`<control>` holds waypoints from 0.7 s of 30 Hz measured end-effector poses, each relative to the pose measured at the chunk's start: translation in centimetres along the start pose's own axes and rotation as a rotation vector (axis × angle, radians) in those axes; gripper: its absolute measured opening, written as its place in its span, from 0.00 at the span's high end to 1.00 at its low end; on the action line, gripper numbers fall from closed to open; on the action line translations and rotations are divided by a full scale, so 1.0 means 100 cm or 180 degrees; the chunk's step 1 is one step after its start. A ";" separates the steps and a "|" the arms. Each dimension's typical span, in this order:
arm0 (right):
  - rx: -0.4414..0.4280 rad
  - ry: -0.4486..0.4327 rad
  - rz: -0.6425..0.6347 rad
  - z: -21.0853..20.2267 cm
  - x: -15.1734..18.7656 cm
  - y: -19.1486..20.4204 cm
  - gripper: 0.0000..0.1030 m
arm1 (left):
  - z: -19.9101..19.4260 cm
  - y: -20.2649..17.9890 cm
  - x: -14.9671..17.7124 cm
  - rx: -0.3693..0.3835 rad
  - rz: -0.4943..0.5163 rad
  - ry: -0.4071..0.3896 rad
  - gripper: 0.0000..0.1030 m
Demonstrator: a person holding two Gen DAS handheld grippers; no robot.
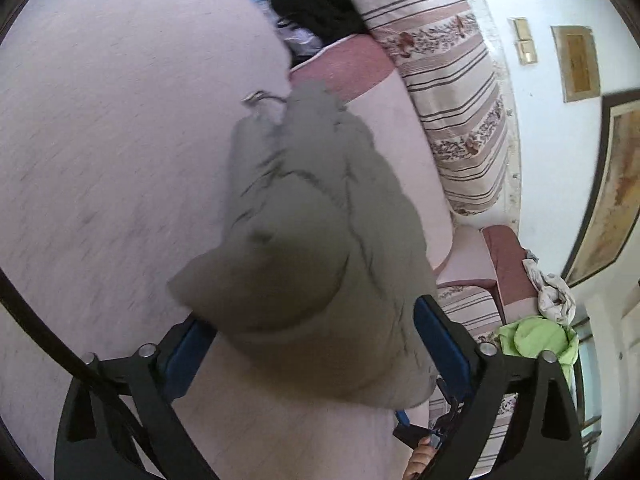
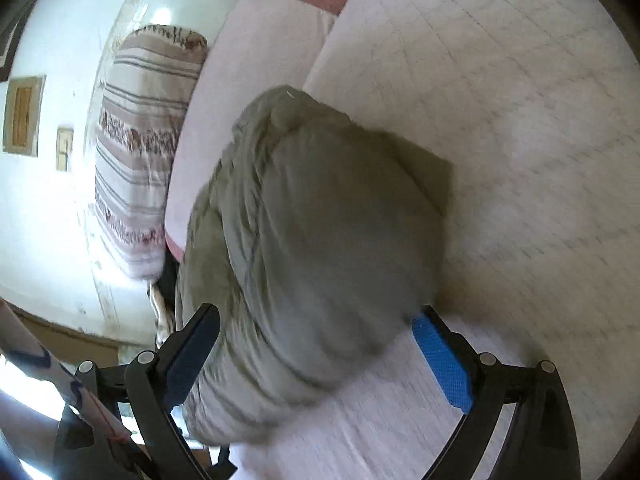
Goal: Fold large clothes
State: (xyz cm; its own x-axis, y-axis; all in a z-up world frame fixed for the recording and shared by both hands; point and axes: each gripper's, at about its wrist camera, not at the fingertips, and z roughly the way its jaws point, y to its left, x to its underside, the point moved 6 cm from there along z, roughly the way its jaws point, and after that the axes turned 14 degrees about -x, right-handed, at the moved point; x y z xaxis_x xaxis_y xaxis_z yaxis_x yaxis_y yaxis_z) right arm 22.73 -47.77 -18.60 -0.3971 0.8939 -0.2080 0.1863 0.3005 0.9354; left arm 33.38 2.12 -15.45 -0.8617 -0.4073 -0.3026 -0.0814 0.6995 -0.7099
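A bulky grey-olive garment lies bunched on the pale pink couch seat. A drawstring end sticks out at its far side. My left gripper is open, its blue-padded fingers straddling the near end of the garment. In the right wrist view the same garment fills the middle. My right gripper is open too, with its fingers on either side of the garment's near bulge. Whether the pads touch the cloth is unclear.
Striped floral cushions line the couch back against a white wall with framed pictures. Dark clothes lie at the far end. A green cloth and a white cloth sit on the couch arm. A cushion also shows in the right wrist view.
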 end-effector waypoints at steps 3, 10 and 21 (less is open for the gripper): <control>0.0173 0.0040 -0.0092 0.019 -0.004 0.000 0.00 | 0.020 -0.003 -0.018 -0.0158 0.0022 0.0042 0.03; 0.0526 0.0173 -0.0294 0.040 -0.011 0.004 0.27 | 0.030 -0.014 -0.021 -0.0662 -0.0031 0.0261 0.32; 0.0334 0.0379 -0.0498 -0.034 0.015 0.017 0.53 | -0.038 -0.026 0.031 -0.1023 0.0476 0.0196 0.38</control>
State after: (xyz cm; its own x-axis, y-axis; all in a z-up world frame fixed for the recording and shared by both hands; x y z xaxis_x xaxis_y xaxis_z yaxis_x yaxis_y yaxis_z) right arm 19.37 -47.06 -16.31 -0.5305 0.7900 -0.3072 0.2041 0.4708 0.8583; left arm 29.00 1.29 -12.16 -0.9037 -0.2571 -0.3423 -0.0969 0.9017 -0.4215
